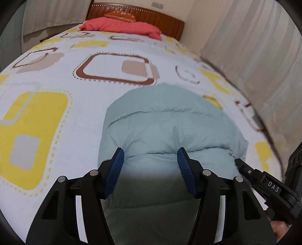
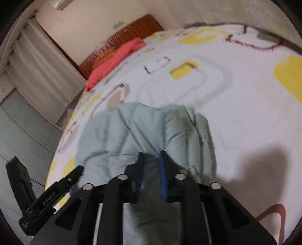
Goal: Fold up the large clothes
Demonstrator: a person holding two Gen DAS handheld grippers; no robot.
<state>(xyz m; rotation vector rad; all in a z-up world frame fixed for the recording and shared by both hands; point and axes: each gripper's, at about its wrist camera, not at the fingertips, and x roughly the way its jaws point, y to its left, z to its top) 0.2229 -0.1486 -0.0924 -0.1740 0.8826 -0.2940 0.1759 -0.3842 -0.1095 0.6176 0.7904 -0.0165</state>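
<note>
A pale green puffy quilted jacket (image 1: 166, 124) lies bunched on the bed; it also shows in the right wrist view (image 2: 132, 132). My left gripper (image 1: 151, 156) is open, its blue-padded fingers (image 1: 117, 169) spread on either side of the jacket's near edge. My right gripper (image 2: 152, 160) is shut on a fold of the jacket, which bulges out ahead of the pads (image 2: 163, 179). The right gripper's body (image 1: 264, 184) shows at the lower right of the left wrist view; the left one (image 2: 52, 196) shows at the lower left of the right wrist view.
The bed (image 1: 56, 84) has a white sheet with yellow and brown squares. A red pillow (image 1: 124, 26) lies at the wooden headboard (image 1: 151, 15). Pale curtains (image 1: 254, 47) hang along the bed's right side. A tiled floor (image 2: 24, 128) lies beside the bed.
</note>
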